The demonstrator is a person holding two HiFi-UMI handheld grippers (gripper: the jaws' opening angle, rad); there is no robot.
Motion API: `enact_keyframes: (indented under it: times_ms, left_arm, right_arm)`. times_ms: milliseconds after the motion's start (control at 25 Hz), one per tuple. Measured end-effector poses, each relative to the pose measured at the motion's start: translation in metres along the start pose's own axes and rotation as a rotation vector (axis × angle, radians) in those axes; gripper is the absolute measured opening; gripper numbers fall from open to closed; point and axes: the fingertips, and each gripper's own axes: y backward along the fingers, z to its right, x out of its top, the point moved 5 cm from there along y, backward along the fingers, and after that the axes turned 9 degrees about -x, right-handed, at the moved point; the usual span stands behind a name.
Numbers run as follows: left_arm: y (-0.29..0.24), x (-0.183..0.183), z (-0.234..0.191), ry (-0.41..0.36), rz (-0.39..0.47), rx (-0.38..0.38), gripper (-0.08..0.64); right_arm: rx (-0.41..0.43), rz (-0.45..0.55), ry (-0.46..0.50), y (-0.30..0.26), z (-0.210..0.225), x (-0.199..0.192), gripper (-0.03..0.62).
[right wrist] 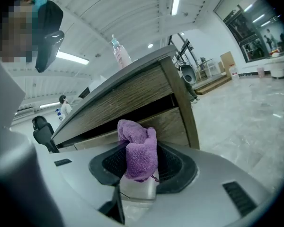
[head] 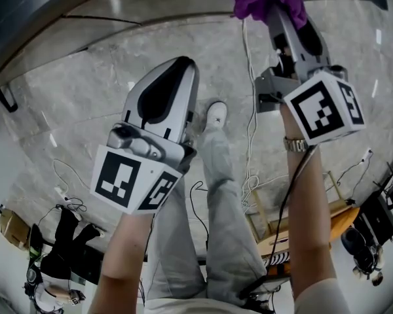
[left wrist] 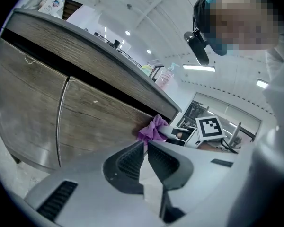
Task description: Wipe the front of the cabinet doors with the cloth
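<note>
Purple terry cloth (right wrist: 139, 148) sits bunched in the right claw (right wrist: 141, 162), whose jaws are clamped on its lower part. The wad's long axis runs along the jaws, and its loose end points past their tips toward the wood-grain cabinet door (right wrist: 173, 122), near the cabinet's right end. To the left and nearer the person, the left claw (left wrist: 145, 144) has its jaws drawn together on nothing.

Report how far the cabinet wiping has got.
Done: the cloth is gripped in the right claw. In hand: it seems pressed to the cabinet doors near one end. Left: nothing shows which areas are wiped, so the remainder is unclear. The left claw is shut, empty.
</note>
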Motion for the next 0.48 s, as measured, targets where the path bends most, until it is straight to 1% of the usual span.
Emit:
enact_keyframes:
  times_ms: [160, 280, 360, 480]
  left_arm:
    - [-0.009, 0.0, -0.007, 0.006, -0.004, -0.008, 0.031]
    - [-0.016, -0.006, 0.014, -0.001, -0.003, -0.01, 0.029]
    - [-0.019, -0.009, 0.026, -0.003, -0.001, -0.008, 0.029]
    - [-0.012, -0.011, 0.029, -0.004, 0.001, -0.007, 0.03]
  right_arm:
    - [-0.033, -0.001, 0.044, -0.01, 0.015, 0.005, 0.158]
    - [-0.054, 0.001, 0.078, 0.006, 0.038, 0.015, 0.157]
    - [-0.076, 0.004, 0.077, 0.018, 0.054, 0.021, 0.158]
    - [-0.128, 0.009, 0.073, 0.027, 0.065, 0.021, 0.158]
